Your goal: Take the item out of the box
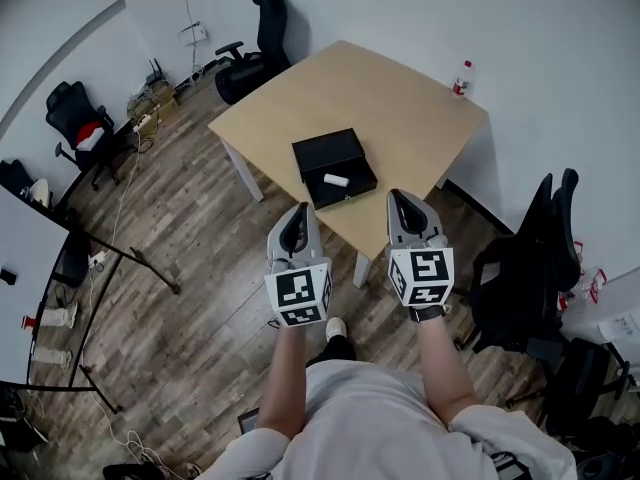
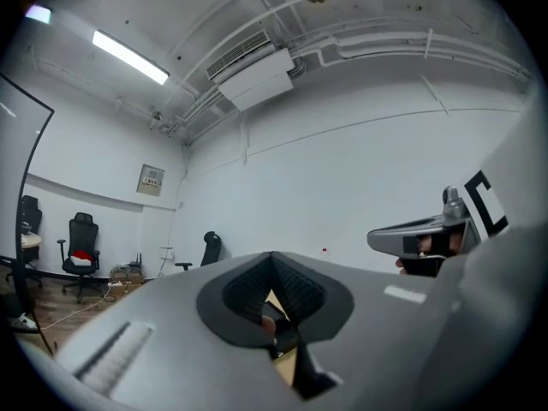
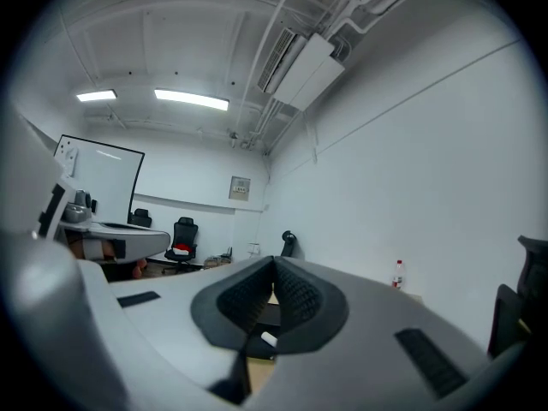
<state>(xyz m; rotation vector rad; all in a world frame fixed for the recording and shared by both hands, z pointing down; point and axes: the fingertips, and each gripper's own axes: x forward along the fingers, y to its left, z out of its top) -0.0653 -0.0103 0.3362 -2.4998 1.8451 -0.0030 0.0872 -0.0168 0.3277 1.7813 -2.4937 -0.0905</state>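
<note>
On the light wooden table [image 1: 400, 108] lies a black box [image 1: 334, 167], its lid folded back. A small white cylindrical item [image 1: 336, 180] rests in the box's tray. Both grippers hover short of the table's near edge and point at the box, touching nothing. The left gripper [image 1: 299, 211] is below and left of the box, shut and empty. The right gripper [image 1: 402, 198] is below and right of it, also shut and empty. In the right gripper view the shut jaws [image 3: 274, 264] frame the box [image 3: 273, 316] and the white item [image 3: 268, 339]. The left gripper view shows its jaws [image 2: 272, 259] meeting at the tips.
A bottle with a red cap [image 1: 462, 76] stands at the table's far right corner. Black office chairs sit beyond the table [image 1: 255, 48], at the left [image 1: 75, 118] and at the right [image 1: 540, 258]. A stand on legs [image 1: 60, 268] and cables occupy the floor at left.
</note>
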